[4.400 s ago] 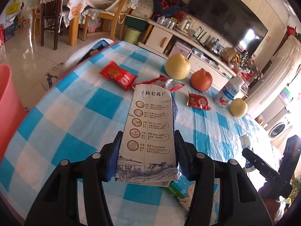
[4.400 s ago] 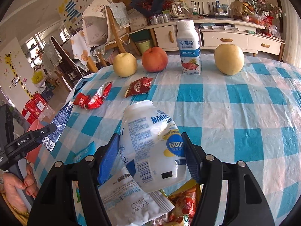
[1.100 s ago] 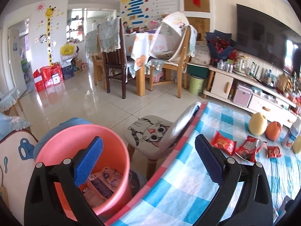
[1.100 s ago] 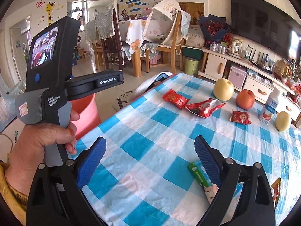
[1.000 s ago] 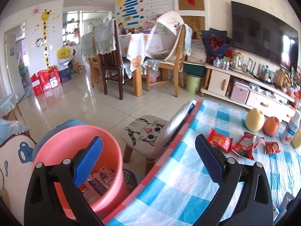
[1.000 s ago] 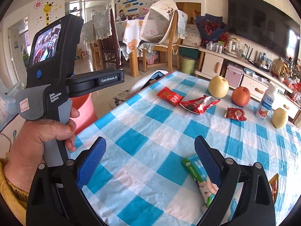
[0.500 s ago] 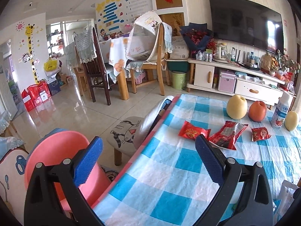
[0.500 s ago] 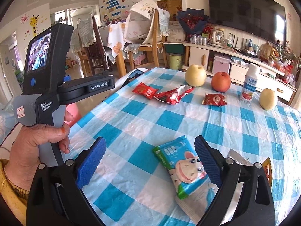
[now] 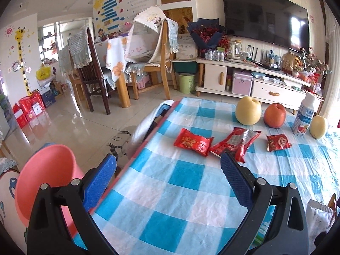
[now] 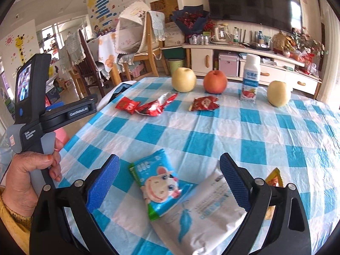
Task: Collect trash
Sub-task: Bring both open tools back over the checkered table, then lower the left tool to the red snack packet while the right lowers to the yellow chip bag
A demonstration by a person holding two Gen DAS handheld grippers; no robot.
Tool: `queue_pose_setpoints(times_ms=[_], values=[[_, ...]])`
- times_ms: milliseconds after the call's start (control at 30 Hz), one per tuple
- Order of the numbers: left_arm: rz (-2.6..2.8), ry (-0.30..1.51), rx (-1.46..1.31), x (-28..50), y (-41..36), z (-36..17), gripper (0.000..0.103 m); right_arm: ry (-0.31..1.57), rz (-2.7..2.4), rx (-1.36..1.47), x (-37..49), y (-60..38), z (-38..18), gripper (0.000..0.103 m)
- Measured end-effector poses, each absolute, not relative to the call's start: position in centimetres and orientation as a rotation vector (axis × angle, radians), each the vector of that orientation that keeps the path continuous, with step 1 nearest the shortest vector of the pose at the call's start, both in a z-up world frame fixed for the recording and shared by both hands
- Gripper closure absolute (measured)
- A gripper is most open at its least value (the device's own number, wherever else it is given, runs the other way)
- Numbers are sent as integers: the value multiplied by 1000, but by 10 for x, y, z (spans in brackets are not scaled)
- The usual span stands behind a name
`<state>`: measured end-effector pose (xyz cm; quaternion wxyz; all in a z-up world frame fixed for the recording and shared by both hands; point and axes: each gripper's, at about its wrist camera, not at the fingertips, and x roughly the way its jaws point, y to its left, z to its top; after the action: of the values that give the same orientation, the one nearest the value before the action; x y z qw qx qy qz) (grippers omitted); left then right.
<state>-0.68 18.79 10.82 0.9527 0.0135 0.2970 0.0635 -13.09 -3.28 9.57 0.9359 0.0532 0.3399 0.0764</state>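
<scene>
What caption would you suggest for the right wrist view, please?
Open right gripper poised over a blue wrapper lying on a white packet.

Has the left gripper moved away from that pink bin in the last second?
Yes. The left gripper has swung right, off the pink bin and over the table.

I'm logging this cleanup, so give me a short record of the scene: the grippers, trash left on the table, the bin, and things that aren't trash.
left gripper: open, empty
right gripper: open, over blue cow wrapper
other trash: white pouch; three red wrappers
bin: pink bucket, on floor beside table
not trash: two pears, apple, yogurt bottle
</scene>
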Motion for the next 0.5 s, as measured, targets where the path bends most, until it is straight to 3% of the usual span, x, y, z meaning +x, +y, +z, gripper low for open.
queue_pose_setpoints(times_ms=[500], values=[[13, 780, -40, 66, 194, 68, 4, 707, 34, 212, -129, -114, 93, 9]])
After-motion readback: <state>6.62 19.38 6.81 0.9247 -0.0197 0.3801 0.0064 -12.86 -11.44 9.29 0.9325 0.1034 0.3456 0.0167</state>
